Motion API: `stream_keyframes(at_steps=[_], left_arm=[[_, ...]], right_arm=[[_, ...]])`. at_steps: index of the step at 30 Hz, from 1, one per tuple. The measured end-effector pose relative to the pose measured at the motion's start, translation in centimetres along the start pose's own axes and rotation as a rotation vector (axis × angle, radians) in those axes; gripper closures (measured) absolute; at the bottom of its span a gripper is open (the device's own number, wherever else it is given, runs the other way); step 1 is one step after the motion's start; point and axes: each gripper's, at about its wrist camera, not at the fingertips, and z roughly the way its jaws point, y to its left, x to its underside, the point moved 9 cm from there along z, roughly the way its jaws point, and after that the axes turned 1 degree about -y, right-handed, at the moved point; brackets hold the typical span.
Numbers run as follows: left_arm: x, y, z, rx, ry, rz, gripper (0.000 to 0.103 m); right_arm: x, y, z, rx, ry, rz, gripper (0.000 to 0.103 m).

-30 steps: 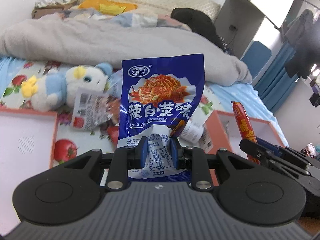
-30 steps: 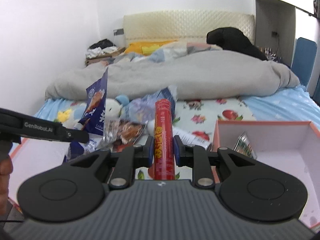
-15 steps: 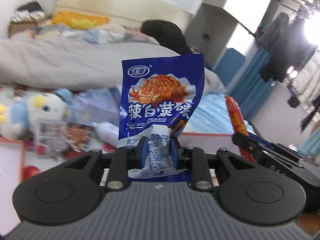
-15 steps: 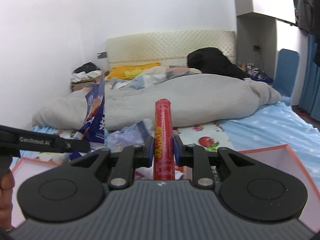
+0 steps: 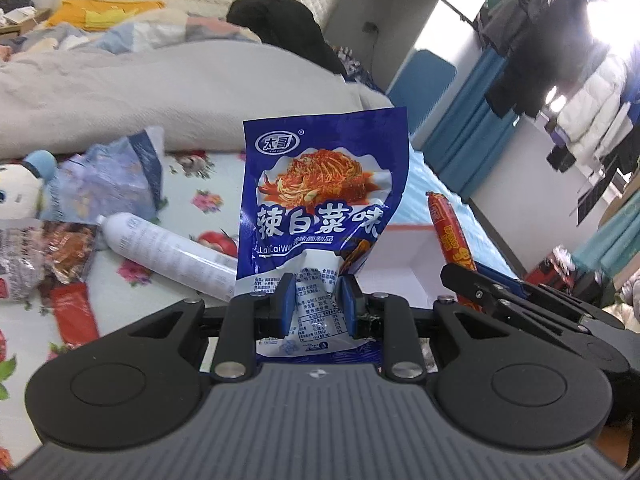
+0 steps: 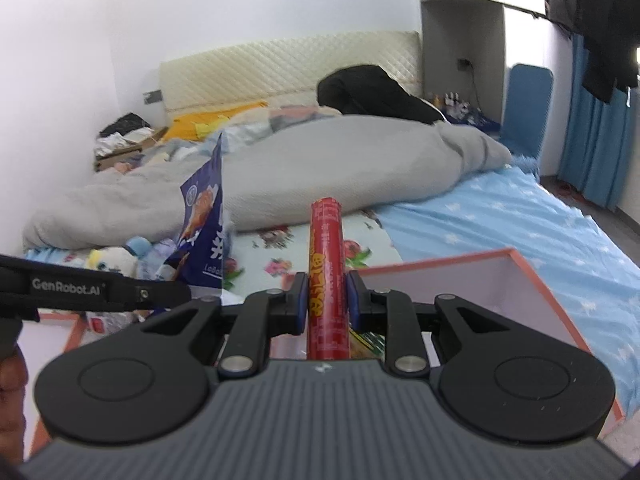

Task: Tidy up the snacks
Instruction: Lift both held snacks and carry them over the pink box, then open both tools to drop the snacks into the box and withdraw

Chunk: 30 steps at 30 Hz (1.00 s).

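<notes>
Now both my tongs have swung rightward off the snack heap: a second ago my left view was filled with the plush toy and loose packets, and now the white box with the orange rim sits straight behind what I carry. I take that to mean the picking is finished and I am on the carry toward the box, with the drop not yet made.

My left gripper is clamped on the lower edge of the blue spicy-cabbage snack packet, which stands upright out of the pads toward 12 o'clock. My right gripper is closed around the red sausage stick, pinched near its lower half, the rest pointing up at 12 o'clock. In the left view that sausage stick shows at about 3 o'clock, just beside the packet.

From the right view the box opens from 1 to 4 o'clock beyond my pads, its near corner just under the stick; something green lies in it at the bottom, too hidden to name. A second orange-rimmed tray peeks out at 9 o'clock.

Left on the floral sheet at 9 to 10 o'clock in the left view are a white tube, a flat red sachet, a crinkled dark packet and the plush toy. I judge those are waiting for later trips.
</notes>
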Motion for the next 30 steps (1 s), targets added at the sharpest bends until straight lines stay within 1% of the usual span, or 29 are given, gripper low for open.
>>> stream_keyframes(at_steps=[3,7,13,15,19,23,24,26,27,28,29,30], left_arm=[[0.6,-0.6,1.9,0.013,0.027,0.005,0.074],[1.5,-0.9,4.7,0.006,0.07,0.016,0.074],[2.4,-0.8,8.9,0.002,0.136,0.032,0.074],[2.5,-0.8,9.9,0.012,0.152,0.022,0.074],[2.9,-1.0,11.7,-0.002,0.18,0.05,0.074],[2.9,-0.9,12.3,0.0,0.182,0.065,0.074],[2.9,-0.8,12.4,0.005,0.183,0.063,0.071],[2.9,-0.8,12.4,0.011,0.192,0.062,0.062],[2.9,-0.7,12.1,0.005,0.192,0.06,0.047],[2.8,-0.5,12.1,-0.003,0.187,0.058,0.035],[2.7,-0.4,11.8,-0.006,0.179,0.056,0.034],[2.5,-0.5,11.4,-0.005,0.17,0.055,0.034]], right_arm=[[1.2,-1.3,0.8,0.008,0.028,0.011,0.08],[3.1,-2.6,1.8,0.021,0.069,0.019,0.08],[6.0,-4.9,4.5,0.055,0.146,0.031,0.08],[6.6,-5.3,4.9,0.055,0.156,0.043,0.08],[7.4,-5.4,5.8,0.036,0.181,0.058,0.08],[7.8,-5.7,6.2,0.033,0.195,0.085,0.079],[7.8,-5.8,6.1,0.036,0.194,0.087,0.078],[7.7,-5.7,6.0,0.042,0.19,0.079,0.079],[7.6,-5.8,6.0,0.042,0.19,0.084,0.079],[7.5,-5.8,5.9,0.045,0.189,0.092,0.074],[7.4,-5.9,5.9,0.046,0.184,0.097,0.067],[7.1,-5.9,5.7,0.047,0.174,0.097,0.057]])
